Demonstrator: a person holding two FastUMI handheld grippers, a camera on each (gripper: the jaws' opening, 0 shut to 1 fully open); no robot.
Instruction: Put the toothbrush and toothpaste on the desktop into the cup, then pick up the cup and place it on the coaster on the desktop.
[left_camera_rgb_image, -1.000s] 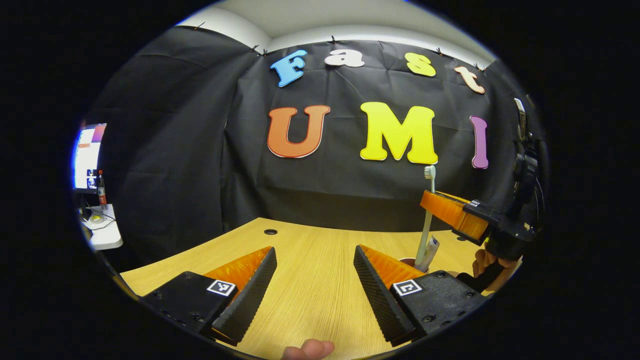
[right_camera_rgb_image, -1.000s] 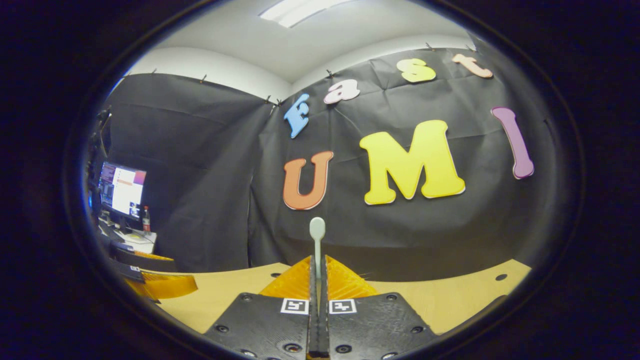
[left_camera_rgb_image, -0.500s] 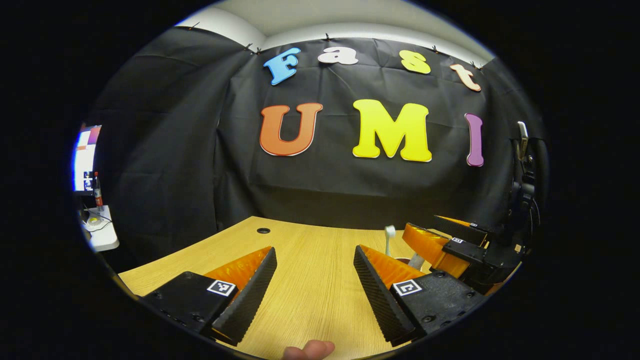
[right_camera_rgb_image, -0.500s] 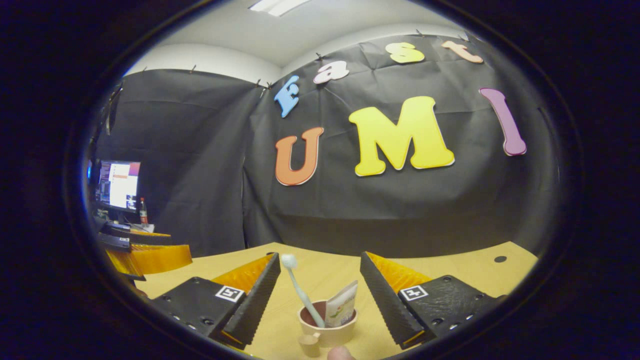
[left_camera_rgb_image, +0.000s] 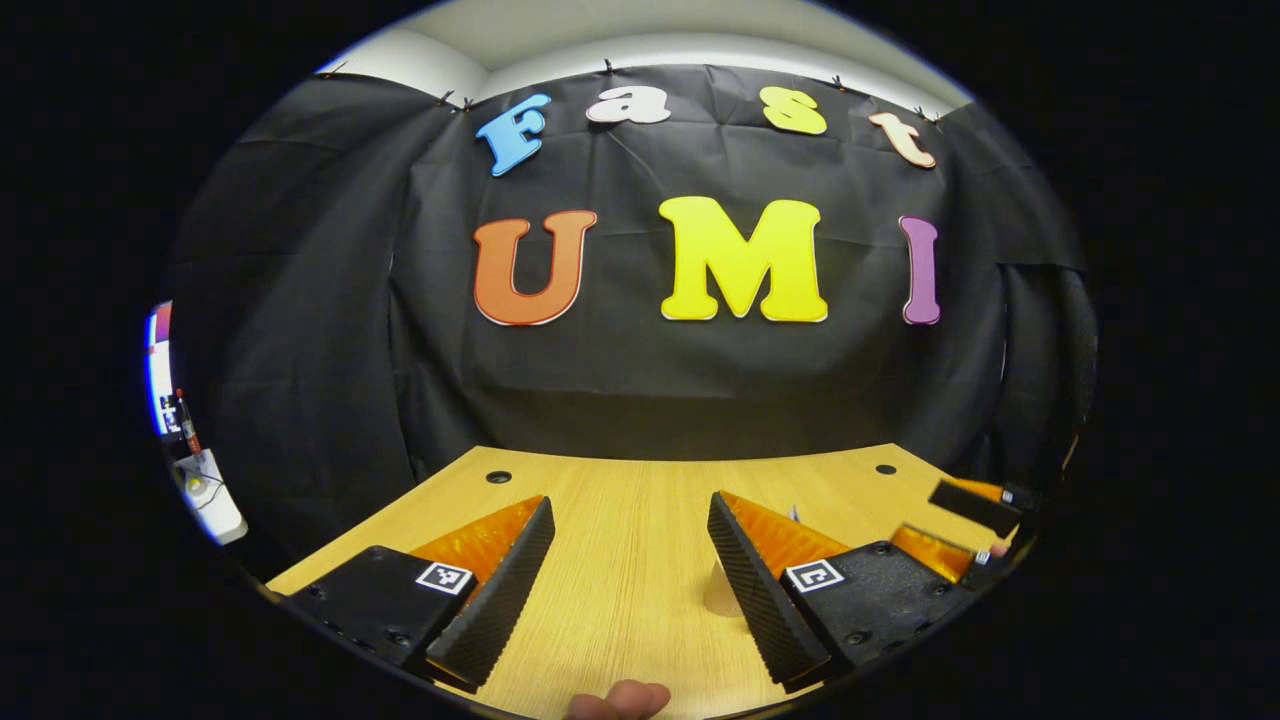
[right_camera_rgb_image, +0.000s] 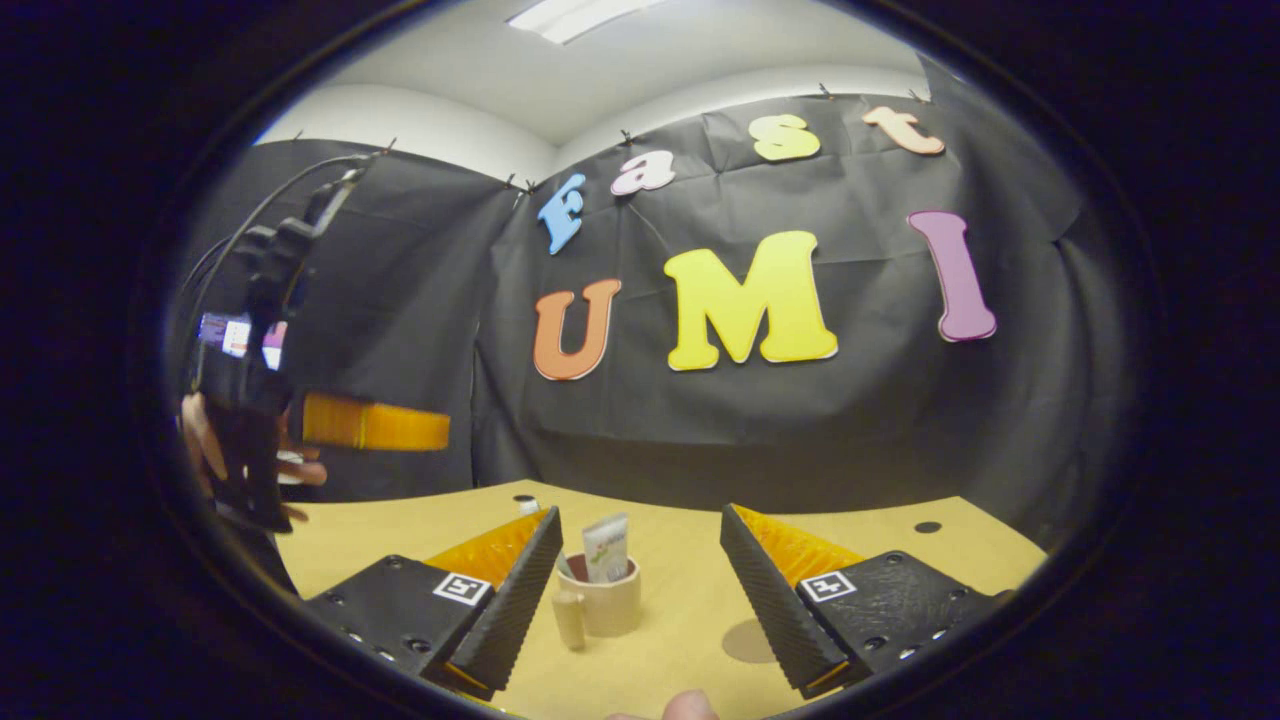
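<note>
While the beige handled cup (right_camera_rgb_image: 608, 603) is standing on the wooden desktop (right_camera_rgb_image: 690, 640) — white toothpaste tube (right_camera_rgb_image: 605, 547) inside — both the right gripper (right_camera_rgb_image: 640, 590) and left gripper (left_camera_rgb_image: 630, 580) are holding fingers wide.

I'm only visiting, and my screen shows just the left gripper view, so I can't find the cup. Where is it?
Observer: In the right gripper view, the cup stands on the desk, in front of the right gripper, in the gap between its open fingers.
Operator: Is anything inside it?
Observer: Yes, the toothpaste stands upright in it, poking above the rim.
Operator: And is it sitting on the coaster?
Observer: Not yet. The coaster lies bare on the desk, to the right of the cup in that view.
</note>
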